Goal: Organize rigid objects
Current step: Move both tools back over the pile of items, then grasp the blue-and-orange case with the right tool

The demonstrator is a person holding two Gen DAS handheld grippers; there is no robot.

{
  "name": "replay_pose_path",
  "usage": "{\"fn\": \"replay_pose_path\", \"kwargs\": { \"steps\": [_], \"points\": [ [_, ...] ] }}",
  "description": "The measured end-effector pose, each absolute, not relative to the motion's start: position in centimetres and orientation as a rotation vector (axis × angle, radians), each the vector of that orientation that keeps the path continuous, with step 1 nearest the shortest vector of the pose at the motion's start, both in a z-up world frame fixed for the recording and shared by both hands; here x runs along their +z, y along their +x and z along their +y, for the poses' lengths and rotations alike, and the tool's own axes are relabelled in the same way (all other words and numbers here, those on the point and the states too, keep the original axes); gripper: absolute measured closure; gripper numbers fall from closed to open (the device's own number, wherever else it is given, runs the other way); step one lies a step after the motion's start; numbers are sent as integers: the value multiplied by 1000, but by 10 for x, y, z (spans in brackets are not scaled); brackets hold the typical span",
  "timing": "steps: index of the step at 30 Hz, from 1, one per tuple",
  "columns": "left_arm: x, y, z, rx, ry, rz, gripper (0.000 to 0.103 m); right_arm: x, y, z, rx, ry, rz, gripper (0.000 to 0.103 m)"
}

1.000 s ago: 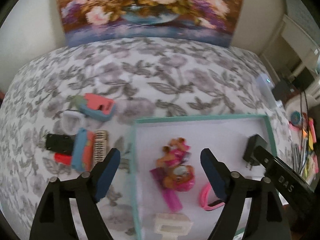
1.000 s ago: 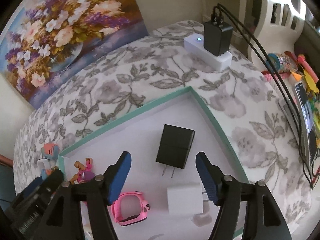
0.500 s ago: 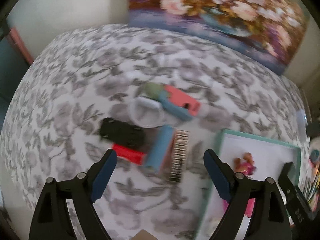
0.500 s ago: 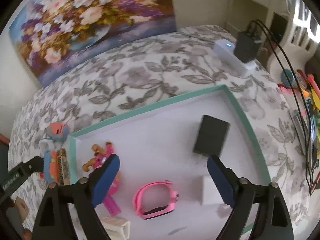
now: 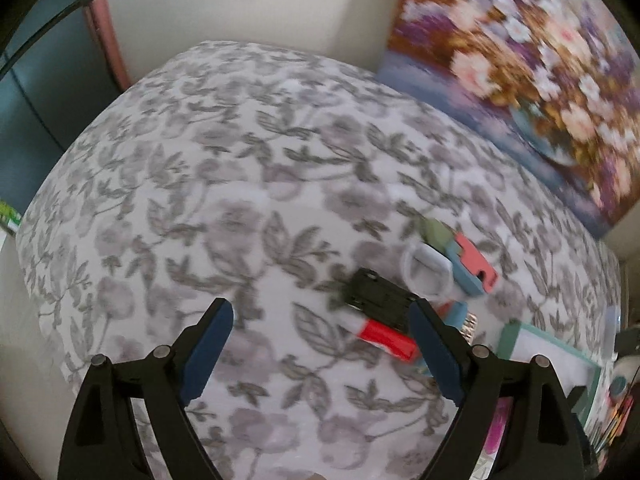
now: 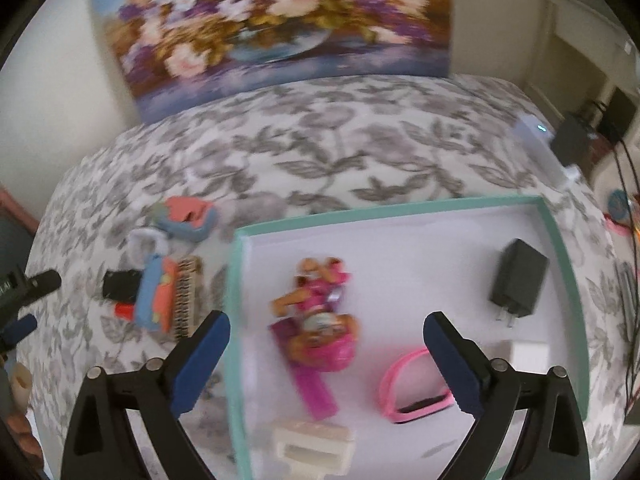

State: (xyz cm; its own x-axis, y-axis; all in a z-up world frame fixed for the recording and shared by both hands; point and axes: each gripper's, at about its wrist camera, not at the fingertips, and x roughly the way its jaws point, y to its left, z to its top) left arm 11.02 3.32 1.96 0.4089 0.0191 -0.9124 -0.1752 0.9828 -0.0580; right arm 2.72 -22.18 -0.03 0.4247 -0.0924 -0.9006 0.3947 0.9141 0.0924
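A teal-rimmed white tray (image 6: 384, 210) lies on a floral cloth. It holds a pink doll toy (image 6: 320, 320), a pink watch (image 6: 412, 392), a black charger (image 6: 518, 280), a white charger (image 6: 526, 354) and a cream clip (image 6: 312, 446). My right gripper (image 6: 326, 328) hovers above the doll toy, its jaws opening, nothing between the pads. Left of the tray sits a loose pile: a black piece (image 5: 378, 304), a red piece (image 5: 386, 338), a white ring (image 5: 426, 272) and a blue-and-coral toy (image 5: 470, 268). My left gripper (image 5: 318, 320) is open above the cloth, its right finger beside the black piece.
A flower painting (image 6: 280, 20) leans against the wall behind. A white power strip (image 6: 536, 140) with a black adapter sits at the far right corner. Cables and small clutter line the right edge. A hand (image 6: 20, 440) shows at the lower left.
My left gripper has swung left from above the tray to the cloth beside the loose pile. My right gripper has shifted left from the chargers to the doll toy and its jaws have widened.
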Motion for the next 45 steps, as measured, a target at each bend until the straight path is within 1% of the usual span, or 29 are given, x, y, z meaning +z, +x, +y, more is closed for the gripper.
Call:
{"fn": "replay_pose_path", "kwargs": {
  "steps": [9, 14, 16, 21, 22, 24, 28, 33, 35, 43, 45],
  "points": [
    [16, 118, 73, 173, -191, 1143, 12, 2, 52, -170, -187, 301, 1072, 4],
    [2, 125, 76, 175, -188, 1166, 12, -3, 68, -145, -130, 287, 1084, 4],
    [-7, 129, 74, 162, -189, 1193, 12, -7, 72, -138, -110, 280, 1093, 8],
    [-25, 137, 65, 139, -189, 1234, 12, -17, 84, -126, -83, 282, 1119, 24],
    [-26, 138, 65, 138, -188, 1237, 12, -19, 86, -125, -79, 283, 1122, 26],
    [-29, 140, 64, 138, -192, 1240, 12, -23, 90, -122, -70, 286, 1128, 34],
    [-32, 145, 63, 135, -203, 1240, 12, -29, 99, -117, -61, 301, 1136, 44],
    [-33, 152, 62, 126, -218, 1236, 12, -34, 109, -111, -53, 304, 1135, 61],
    [-34, 153, 61, 117, -221, 1239, 12, -36, 112, -109, -55, 301, 1140, 65],
    [-42, 155, 54, 95, -218, 1253, 12, -46, 121, -103, -81, 266, 1166, 72],
    [-43, 155, 53, 89, -217, 1255, 12, -51, 123, -103, -86, 266, 1181, 76]
  ]
}}
